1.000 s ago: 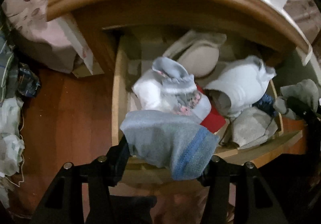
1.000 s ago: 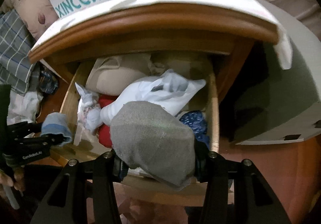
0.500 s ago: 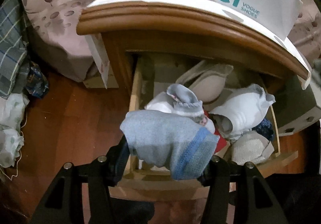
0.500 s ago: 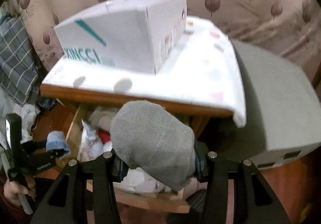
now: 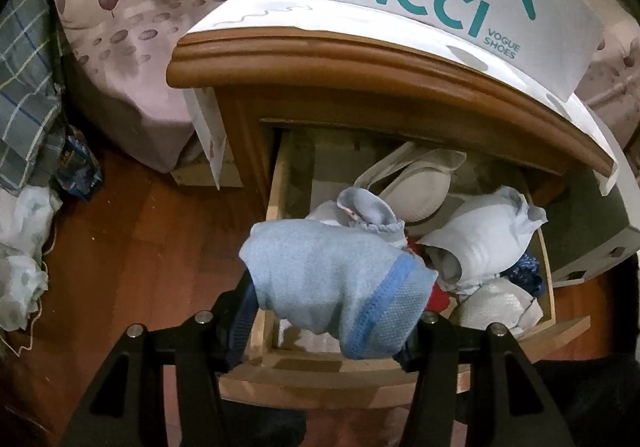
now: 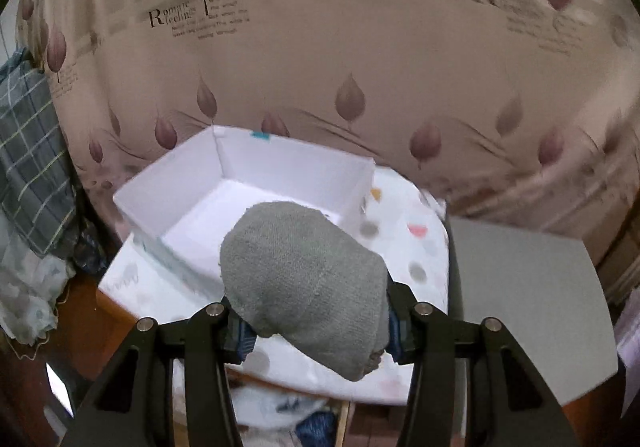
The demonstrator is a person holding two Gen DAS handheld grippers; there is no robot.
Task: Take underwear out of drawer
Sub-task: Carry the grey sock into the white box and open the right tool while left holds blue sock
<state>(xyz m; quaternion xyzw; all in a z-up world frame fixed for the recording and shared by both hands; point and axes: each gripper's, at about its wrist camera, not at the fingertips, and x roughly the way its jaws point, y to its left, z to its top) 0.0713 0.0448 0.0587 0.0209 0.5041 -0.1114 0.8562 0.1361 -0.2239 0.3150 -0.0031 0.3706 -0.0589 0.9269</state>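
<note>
My left gripper [image 5: 326, 321] is shut on light blue underwear [image 5: 332, 283] with a darker blue band, held above the front left of the open wooden drawer [image 5: 276, 231]. The drawer holds more garments: a white one [image 5: 480, 247], a beige one [image 5: 416, 187], a red one [image 5: 438, 297]. My right gripper [image 6: 316, 321] is shut on grey underwear [image 6: 308, 283], held high above the nightstand top [image 6: 416, 247], in front of the open white shoe box [image 6: 248, 191].
The white XINCCI shoe box [image 5: 440, 3] stands on the nightstand. A grey board [image 6: 528, 299] lies right of the nightstand. Checked cloth [image 5: 24, 87] and bags lie on the wood floor [image 5: 140, 247] at left. A leaf-patterned curtain [image 6: 360, 67] hangs behind.
My right gripper has risen with the grey underwear from the drawer to above the nightstand, facing the open box. My left gripper has pulled up and back with the blue underwear.
</note>
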